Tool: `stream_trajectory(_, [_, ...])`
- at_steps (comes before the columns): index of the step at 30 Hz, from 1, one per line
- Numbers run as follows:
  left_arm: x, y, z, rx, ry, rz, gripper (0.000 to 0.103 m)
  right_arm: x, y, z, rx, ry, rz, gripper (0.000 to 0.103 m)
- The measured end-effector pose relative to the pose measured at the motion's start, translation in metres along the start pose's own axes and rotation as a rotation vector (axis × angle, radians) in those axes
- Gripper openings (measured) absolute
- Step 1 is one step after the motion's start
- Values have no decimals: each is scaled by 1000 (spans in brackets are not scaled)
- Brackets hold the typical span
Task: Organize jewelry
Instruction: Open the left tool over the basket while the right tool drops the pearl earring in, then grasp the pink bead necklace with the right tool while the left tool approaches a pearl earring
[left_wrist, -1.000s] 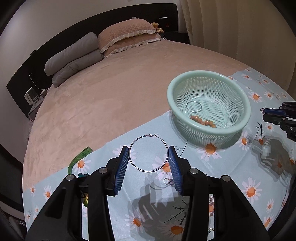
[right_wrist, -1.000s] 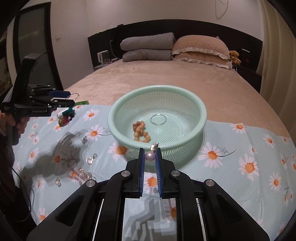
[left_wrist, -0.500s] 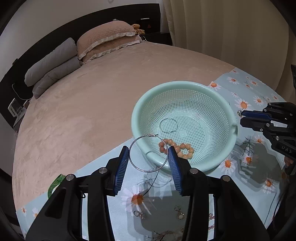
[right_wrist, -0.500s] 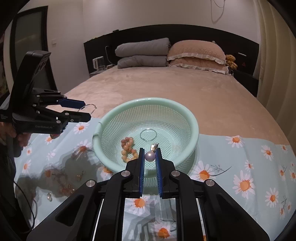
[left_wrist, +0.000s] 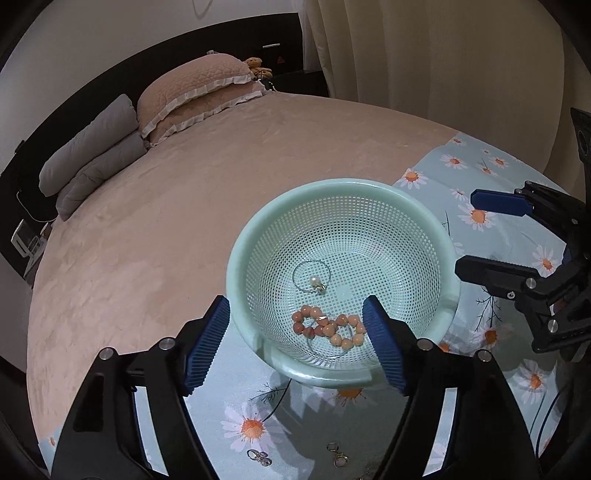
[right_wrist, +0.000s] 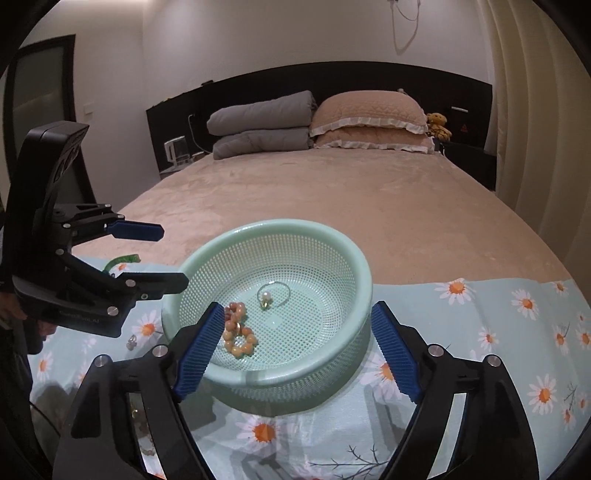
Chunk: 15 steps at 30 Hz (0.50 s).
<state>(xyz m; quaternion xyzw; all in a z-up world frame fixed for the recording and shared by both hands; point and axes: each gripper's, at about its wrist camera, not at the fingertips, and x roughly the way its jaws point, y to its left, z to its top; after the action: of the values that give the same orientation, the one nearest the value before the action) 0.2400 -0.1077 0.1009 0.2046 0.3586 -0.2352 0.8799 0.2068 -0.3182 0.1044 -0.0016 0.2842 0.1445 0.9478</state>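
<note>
Left wrist view. The left gripper (left_wrist: 297, 343) hangs over the near rim of the mint basket (left_wrist: 424, 221), which sits right of centre on the daisy-print cloth (left_wrist: 480, 177) spread over the bed (left_wrist: 184, 192). Its jaws have just been opening and now stand wide apart with nothing between them. The large wire hoop (left_wrist: 325, 350) they carried half a second ago now lies in the basket's lower part, half under the orange bead bracelet (left_wrist: 328, 330). A smaller ring (left_wrist: 311, 275) and the pearl earring (left_wrist: 315, 282) lie near the basket's centre. At the right edge the right gripper (left_wrist: 476, 236) shows its jaws likewise spread. Small loose earrings (left_wrist: 338, 456) remain on the cloth at the bottom of the frame.

Right wrist view. The right gripper (right_wrist: 297, 347) has also just been opening; its jaws are apart and empty, and the pearl earring (right_wrist: 266, 296) pinched there earlier rests inside the basket (right_wrist: 364, 266). Both deliveries appear complete. The left gripper (right_wrist: 171, 256), at mid left, overhangs the basket's left rim. A green hair clip (right_wrist: 122, 260) and further pieces (right_wrist: 131, 341) wait on the cloth (right_wrist: 498, 332) at lower left, judged the next targets. Open cloth lies to the right; the crowded side is the left, where the two tools stand near each other.
</note>
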Motion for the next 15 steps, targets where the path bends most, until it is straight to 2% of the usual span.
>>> stream_trajectory(2, [-4,2,-1,1,2,17,81,-4,0,1,-5,-4,5,84])
stream_trajectory(6, [-10,8,-5,7,17,50,84,-5,0,1,-17,2,4,85])
stream_trajectory(8, [-15,12,-9,12,19,71,91,-3,-1,2,-14,18,14,85])
stream_trajectory(15, [-27,23,-25,-7,46,104,94,-5,11,1,-30,49,45,86])
